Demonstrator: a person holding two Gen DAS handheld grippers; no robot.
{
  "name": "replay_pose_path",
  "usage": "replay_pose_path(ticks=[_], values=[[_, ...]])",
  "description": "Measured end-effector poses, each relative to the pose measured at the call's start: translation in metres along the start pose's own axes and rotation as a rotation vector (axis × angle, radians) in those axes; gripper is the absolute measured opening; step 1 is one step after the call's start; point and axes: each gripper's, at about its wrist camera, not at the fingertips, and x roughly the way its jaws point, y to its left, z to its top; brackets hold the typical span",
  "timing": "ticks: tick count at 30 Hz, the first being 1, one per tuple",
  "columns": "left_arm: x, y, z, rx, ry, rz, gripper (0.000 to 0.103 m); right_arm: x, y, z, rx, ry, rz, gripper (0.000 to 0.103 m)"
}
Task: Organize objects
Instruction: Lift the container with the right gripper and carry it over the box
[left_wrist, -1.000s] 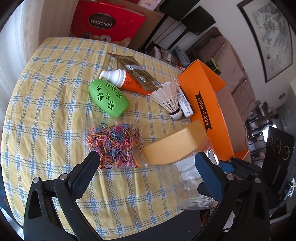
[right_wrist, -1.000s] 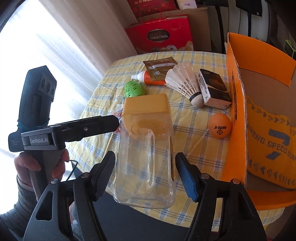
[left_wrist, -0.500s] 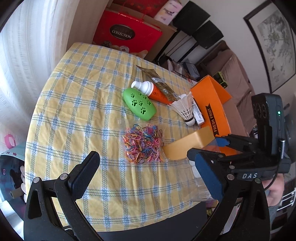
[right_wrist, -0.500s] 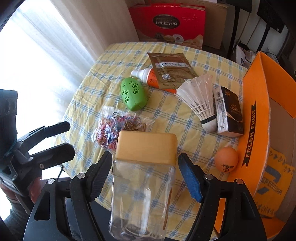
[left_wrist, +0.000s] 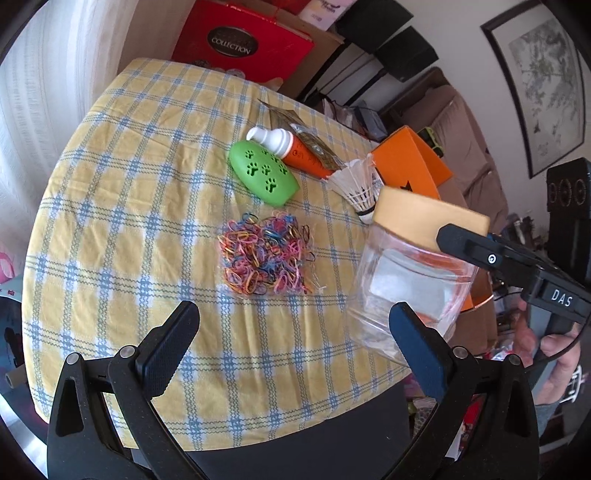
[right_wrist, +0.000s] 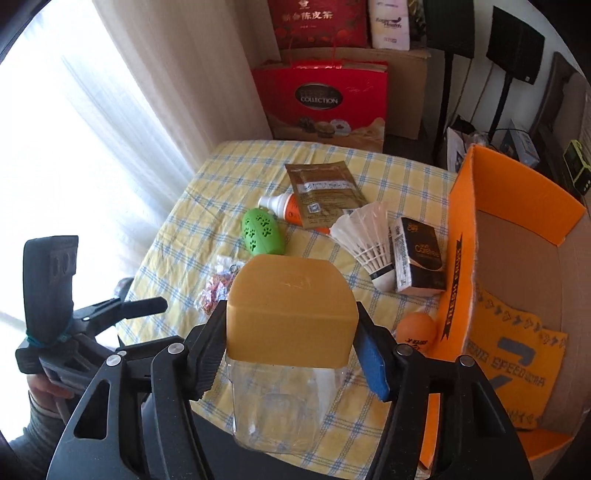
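My right gripper (right_wrist: 291, 354) is shut on a clear plastic jar with a tan lid (right_wrist: 290, 314) and holds it upright above the table's near edge. The jar also shows in the left wrist view (left_wrist: 410, 266), with the right gripper's fingers (left_wrist: 476, 247) at its lid. My left gripper (left_wrist: 295, 347) is open and empty, above the table's near edge, just short of a heap of coloured rubber bands (left_wrist: 266, 254). An orange cardboard box (right_wrist: 517, 266) stands open at the right.
On the checked tablecloth (left_wrist: 129, 206) lie a green paw-print case (left_wrist: 262, 173), an orange tube (left_wrist: 295, 151), a brown sachet (right_wrist: 325, 192), a shuttlecock (right_wrist: 369, 240), a small dark carton (right_wrist: 417, 258) and an orange ball (right_wrist: 415, 328). A red gift bag (right_wrist: 325, 99) stands behind the table.
The right gripper has closed on the jar's lid and lifted the jar upright. The left gripper has moved a little toward the table and stays open.
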Motion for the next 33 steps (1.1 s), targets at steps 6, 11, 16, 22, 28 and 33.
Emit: replay_pose_path(ticks=[6,11,16,22,28,33], values=[[0.021,-0.009,-0.018,0.001,0.076,-0.045,0.103,-0.015,-0.016,-0.02,0.086,-0.063,0.032,0.065],[0.032,-0.019,-0.038,0.015,0.128,-0.096,0.103,-0.028,-0.022,-0.039,0.105,-0.069,0.051,0.065],[0.037,-0.02,-0.045,-0.048,0.123,-0.177,0.103,-0.036,-0.029,-0.052,0.123,-0.058,0.064,0.065],[0.043,-0.009,-0.041,-0.225,0.095,-0.314,0.098,-0.041,-0.037,-0.063,0.157,-0.072,0.078,0.065],[0.049,-0.011,-0.041,-0.284,0.058,-0.397,0.078,-0.042,-0.041,-0.067,0.187,-0.087,0.09,0.065],[0.057,-0.013,-0.036,-0.321,0.057,-0.458,0.077,-0.043,-0.038,-0.069,0.197,-0.091,0.107,0.064]])
